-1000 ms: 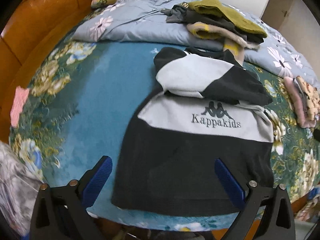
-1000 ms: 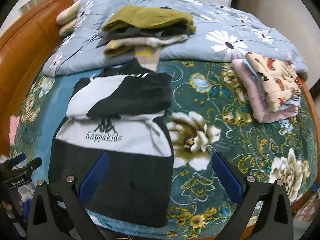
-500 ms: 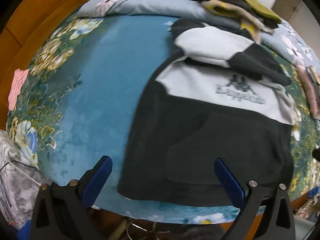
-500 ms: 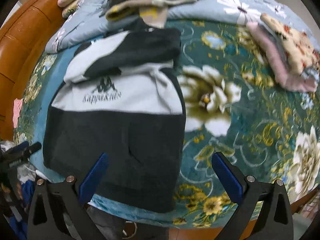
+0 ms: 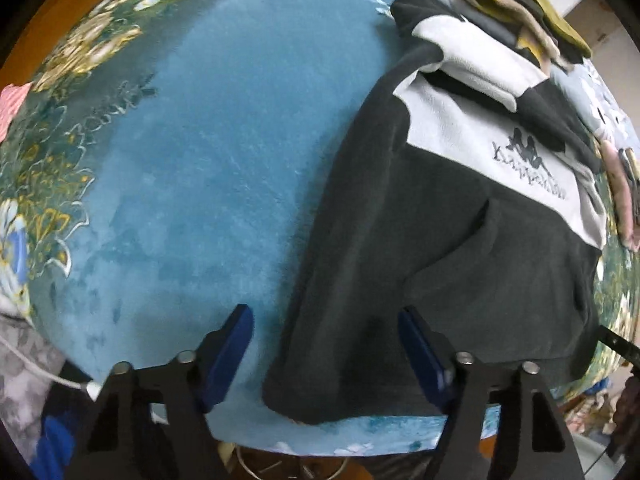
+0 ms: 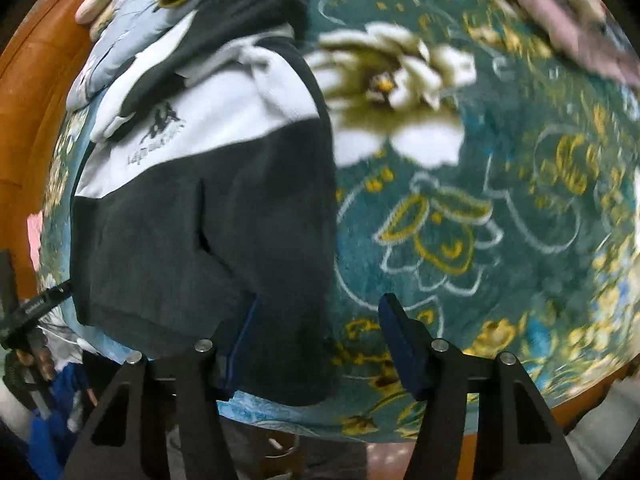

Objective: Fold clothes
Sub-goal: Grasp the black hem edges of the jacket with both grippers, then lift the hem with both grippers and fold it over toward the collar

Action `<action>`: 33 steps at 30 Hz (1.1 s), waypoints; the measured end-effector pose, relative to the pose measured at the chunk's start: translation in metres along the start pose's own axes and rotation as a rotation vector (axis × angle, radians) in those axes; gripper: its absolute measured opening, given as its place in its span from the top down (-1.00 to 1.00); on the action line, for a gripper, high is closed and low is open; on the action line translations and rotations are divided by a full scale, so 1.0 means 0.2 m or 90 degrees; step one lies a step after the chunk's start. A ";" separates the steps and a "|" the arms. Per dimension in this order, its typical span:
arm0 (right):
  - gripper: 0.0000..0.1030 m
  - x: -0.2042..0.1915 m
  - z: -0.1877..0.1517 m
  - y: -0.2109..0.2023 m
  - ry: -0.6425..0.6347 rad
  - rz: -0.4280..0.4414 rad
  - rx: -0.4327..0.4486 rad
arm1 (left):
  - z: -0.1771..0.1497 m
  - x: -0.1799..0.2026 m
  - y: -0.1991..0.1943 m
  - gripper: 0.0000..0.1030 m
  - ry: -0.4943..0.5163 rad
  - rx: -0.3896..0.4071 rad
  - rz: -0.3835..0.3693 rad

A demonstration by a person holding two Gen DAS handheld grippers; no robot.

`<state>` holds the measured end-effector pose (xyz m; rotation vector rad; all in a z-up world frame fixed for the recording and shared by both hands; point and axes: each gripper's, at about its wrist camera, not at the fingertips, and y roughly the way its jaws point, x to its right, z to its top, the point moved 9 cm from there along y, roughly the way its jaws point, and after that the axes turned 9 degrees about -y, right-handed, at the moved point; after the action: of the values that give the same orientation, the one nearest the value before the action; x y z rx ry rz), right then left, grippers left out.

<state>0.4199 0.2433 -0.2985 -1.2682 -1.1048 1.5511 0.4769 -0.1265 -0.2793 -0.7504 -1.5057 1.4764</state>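
**Both grippers low over the sweatshirt's bottom corners**

At the far left of the left wrist view a pink cloth (image 5: 14, 106) lies at the bed's edge, on the floral border of the teal bedspread (image 5: 208, 152). The left gripper (image 5: 326, 354) points steeply down at the near edge of the bed, its blue pads (image 5: 230, 354) partly spread – the jaws have just been closing. Between them lies the lower left corner of the black-and-white sweatshirt (image 5: 420, 248): the left pad stands over bare bedspread just beside the hem, the right pad over the dark cloth. Neither pad presses on the fabric as far as the view shows. The sweatshirt lies flat, logo up, sleeves folded across its chest, hem toward the camera. Behind it a pile of clothes (image 5: 520, 8) rests on a grey-blue floral quilt.

In the right wrist view the sweatshirt (image 6: 208, 208) fills the left half, with its right edge running down into the right gripper (image 6: 316, 340). These jaws too have just been closing and stand partly apart – the left pad over the dark hem corner, the right pad (image 6: 400, 344) over the green floral bedspread (image 6: 480, 200) beside it. The cloth is between them but not visibly pinched. At upper right a folded pink garment (image 6: 560, 20) lies blurred, well apart from the sweatshirt
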 end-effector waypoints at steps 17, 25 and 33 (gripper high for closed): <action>0.83 -0.08 -0.07 0.06 0.119 0.137 -0.046 | -0.12 0.05 0.07 0.80 0.076 -0.093 -0.071; 0.85 -0.10 0.15 -0.26 0.141 0.231 0.014 | 0.14 0.06 -0.25 0.84 -0.016 -0.048 -0.176; 0.85 -0.06 0.81 -0.48 0.230 0.311 0.142 | 0.85 0.22 -0.40 0.84 -0.088 -0.003 -0.253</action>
<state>0.2675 0.2377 -0.1866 -1.6570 -0.3955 1.6434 0.3188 -0.1744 -0.1788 -0.3275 -1.6494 1.2410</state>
